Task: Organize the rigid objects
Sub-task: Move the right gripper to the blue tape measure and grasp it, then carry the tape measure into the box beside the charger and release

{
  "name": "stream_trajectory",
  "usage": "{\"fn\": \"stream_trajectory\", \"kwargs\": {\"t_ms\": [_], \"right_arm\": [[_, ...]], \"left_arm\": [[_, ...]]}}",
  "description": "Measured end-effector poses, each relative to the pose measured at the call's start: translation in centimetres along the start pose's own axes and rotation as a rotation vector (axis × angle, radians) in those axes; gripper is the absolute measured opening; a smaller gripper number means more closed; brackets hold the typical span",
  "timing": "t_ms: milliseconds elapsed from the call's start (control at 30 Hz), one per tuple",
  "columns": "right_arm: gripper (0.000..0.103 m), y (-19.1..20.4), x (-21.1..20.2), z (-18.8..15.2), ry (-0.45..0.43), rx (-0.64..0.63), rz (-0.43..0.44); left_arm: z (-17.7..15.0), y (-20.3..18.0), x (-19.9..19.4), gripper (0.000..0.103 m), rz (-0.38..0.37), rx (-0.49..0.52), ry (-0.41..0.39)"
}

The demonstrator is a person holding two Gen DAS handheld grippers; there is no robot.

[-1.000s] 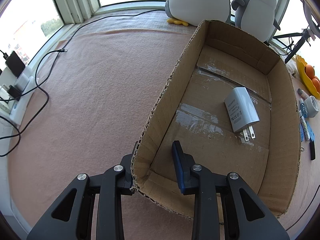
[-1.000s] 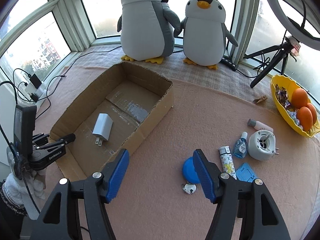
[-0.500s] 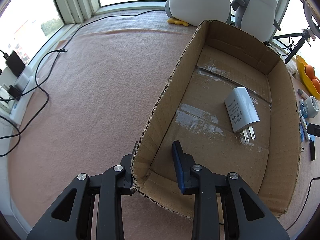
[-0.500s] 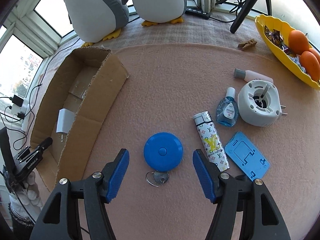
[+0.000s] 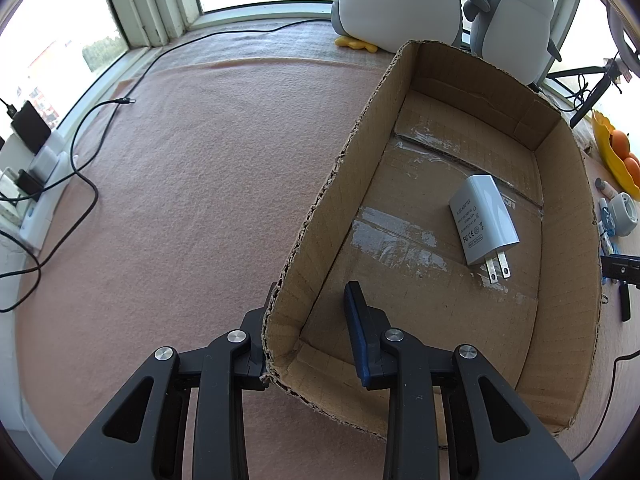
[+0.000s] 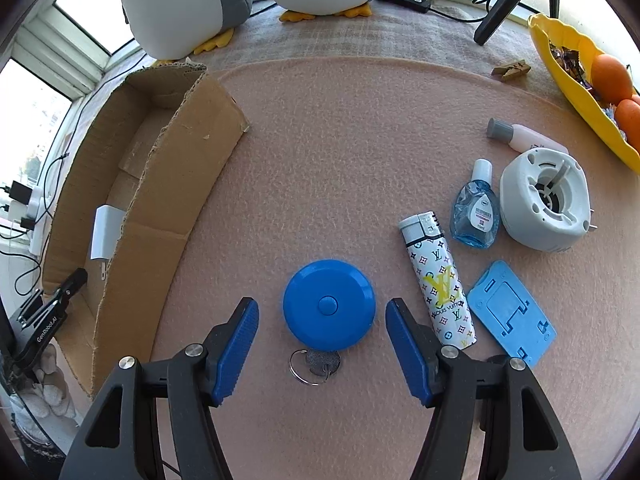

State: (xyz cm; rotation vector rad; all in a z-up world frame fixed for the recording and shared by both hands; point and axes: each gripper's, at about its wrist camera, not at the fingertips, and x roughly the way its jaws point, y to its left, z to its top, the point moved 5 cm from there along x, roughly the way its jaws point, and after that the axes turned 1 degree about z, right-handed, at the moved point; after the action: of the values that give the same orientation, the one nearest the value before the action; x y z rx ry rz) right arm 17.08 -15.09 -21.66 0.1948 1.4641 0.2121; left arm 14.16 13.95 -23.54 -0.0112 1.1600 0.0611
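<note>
Here the right gripper (image 6: 322, 350) has its 2 blue-padded jaws spread apart on either side of a round blue tape measure (image 6: 329, 305), with a gap between each pad and the disc — nothing is pinched. A metal key ring (image 6: 314, 365) lies on the pink felt mat (image 6: 360, 140) at the disc's near edge, between the jaws. Just beside the right jaw lies a white patterned lighter (image 6: 438, 280), then a light-blue phone stand (image 6: 511, 312), a small blue bottle (image 6: 476, 210), a round white device (image 6: 544, 204) and a pink tube with a grey cap (image 6: 524, 140). A yellow bowl with oranges (image 6: 576, 92) sits at the mat's far right.

The left gripper (image 5: 306, 330) is clamped on the near corner wall of the cardboard box (image 5: 316, 216) — 1 jaw outside, 1 inside. A white charger plug (image 5: 482, 220) lies flat on the box floor, prongs toward the camera. 2 plush penguins (image 5: 512, 20) stand beyond the box by the window.
</note>
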Motion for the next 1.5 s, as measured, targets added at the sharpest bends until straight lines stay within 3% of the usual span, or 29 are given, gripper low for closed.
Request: {"fn": "stream_trajectory", "kwargs": {"t_ms": [100,367,667,933,1233,1500], "right_arm": [[0.061,0.6,0.6,0.1,0.006,-0.019,-0.028],[0.046,1.0,1.5,0.8,0.021,-0.029,-0.061],[0.046,0.9,1.6,0.9,0.014,-0.033,-0.057],[0.046,0.6,-0.8,-0.1,-0.032,-0.045,-0.037],[0.046,4.9,-4.8,-0.7,-0.114,-0.137,0.014],[0.046,11.2,-6.6,-1.0,-0.161,-0.259,0.070]], "left_arm": [[0.0,0.0,0.0,0.029,0.000,0.000,0.000],[0.0,0.0,0.0,0.029,0.000,0.000,0.000],[0.0,0.0,0.0,0.029,0.000,0.000,0.000],[0.0,0.0,0.0,0.029,0.000,0.000,-0.001],[0.0,0.0,0.0,0.029,0.000,0.000,-0.001],[0.0,0.0,0.0,0.029,0.000,-0.001,-0.001]]}}
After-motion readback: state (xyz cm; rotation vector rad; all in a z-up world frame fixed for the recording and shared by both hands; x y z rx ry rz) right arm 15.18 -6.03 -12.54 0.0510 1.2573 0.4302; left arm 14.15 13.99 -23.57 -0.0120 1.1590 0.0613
